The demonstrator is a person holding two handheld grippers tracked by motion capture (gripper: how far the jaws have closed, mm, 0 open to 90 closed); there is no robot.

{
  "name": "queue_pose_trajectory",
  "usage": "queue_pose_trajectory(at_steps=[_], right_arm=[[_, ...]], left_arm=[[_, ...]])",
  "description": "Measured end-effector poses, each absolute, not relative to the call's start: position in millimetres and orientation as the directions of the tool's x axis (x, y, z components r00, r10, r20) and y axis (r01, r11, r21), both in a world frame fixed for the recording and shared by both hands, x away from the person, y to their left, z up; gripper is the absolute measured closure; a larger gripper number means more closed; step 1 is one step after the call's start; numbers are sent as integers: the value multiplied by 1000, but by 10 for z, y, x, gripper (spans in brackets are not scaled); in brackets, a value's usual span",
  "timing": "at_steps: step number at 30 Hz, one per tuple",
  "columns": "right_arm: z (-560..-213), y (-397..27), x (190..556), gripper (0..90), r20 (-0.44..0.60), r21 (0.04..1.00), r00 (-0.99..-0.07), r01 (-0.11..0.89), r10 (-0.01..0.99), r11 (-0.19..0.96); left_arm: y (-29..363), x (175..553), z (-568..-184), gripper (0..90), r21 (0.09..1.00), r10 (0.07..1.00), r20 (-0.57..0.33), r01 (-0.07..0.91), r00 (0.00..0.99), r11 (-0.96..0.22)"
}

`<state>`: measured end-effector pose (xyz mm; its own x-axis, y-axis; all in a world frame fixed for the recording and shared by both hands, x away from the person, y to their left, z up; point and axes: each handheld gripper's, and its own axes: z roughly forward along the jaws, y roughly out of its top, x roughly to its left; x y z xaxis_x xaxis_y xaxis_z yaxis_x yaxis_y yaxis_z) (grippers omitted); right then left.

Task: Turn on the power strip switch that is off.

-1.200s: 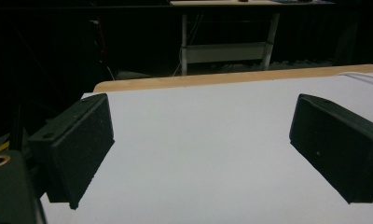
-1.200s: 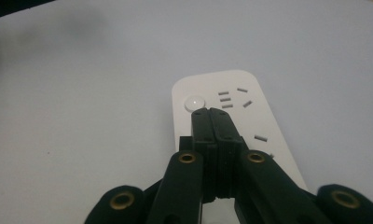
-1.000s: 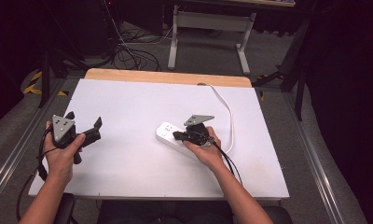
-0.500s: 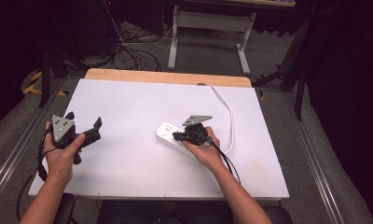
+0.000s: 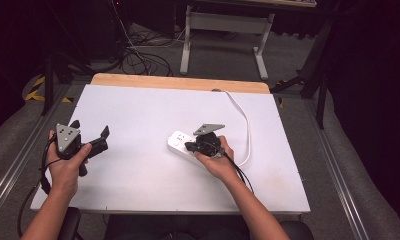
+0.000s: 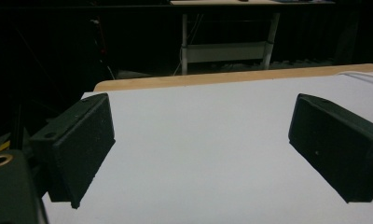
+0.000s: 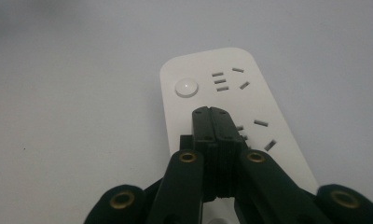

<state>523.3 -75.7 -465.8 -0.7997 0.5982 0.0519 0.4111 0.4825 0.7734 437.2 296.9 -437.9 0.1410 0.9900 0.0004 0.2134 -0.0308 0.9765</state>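
Note:
A white power strip [image 5: 178, 140] lies flat on the white table [image 5: 138, 110], right of the middle. Its white cable [image 5: 246, 125] loops off toward the far edge. My right gripper [image 5: 188, 146] hangs just over the strip with its jaws pressed together and nothing between them. In the right gripper view its shut tips [image 7: 211, 112] sit above the strip [image 7: 212, 88], just behind the round button [image 7: 186, 87] and beside the sockets. My left gripper [image 5: 91, 128] is held at the table's left side, open, with bare table between its jaws [image 6: 201, 144].
A wooden strip [image 5: 178, 82] runs along the table's far edge. Beyond it stand a white table frame [image 5: 223, 22] and tangled cables on the floor [image 5: 138, 55]. Metal rails [image 5: 338, 180] flank the table on both sides.

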Motion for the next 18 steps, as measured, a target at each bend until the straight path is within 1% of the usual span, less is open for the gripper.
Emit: queue_pose_trajectory(at_steps=[4, 5, 8, 11, 13, 18], right_arm=[[-4660, -750, 5223, 900, 50, 772, -794, 415, 606, 481], [-4662, -727, 5206, 900, 32, 770, -795, 406, 606, 492], [-4689, -717, 5195, 900, 26, 781, -795, 395, 606, 484], [-4679, -678, 5159, 900, -29, 776, -793, 366, 608, 514], [-4676, -667, 5149, 900, -39, 774, -791, 362, 610, 519], [-4672, -667, 5155, 900, -26, 772, -787, 375, 616, 512]], left_arm=[[2967, 4370, -4380, 75, 976, 990, 3, 217, 142, -34], [2967, 4371, -4381, 76, 975, 990, 4, 217, 142, -35], [2967, 4371, -4380, 76, 975, 989, 9, 219, 145, -41], [2967, 4366, -4378, 76, 976, 990, 3, 217, 143, -35], [2968, 4367, -4380, 76, 975, 989, 4, 219, 145, -36], [2977, 4362, -4379, 76, 975, 989, 3, 220, 145, -35]])
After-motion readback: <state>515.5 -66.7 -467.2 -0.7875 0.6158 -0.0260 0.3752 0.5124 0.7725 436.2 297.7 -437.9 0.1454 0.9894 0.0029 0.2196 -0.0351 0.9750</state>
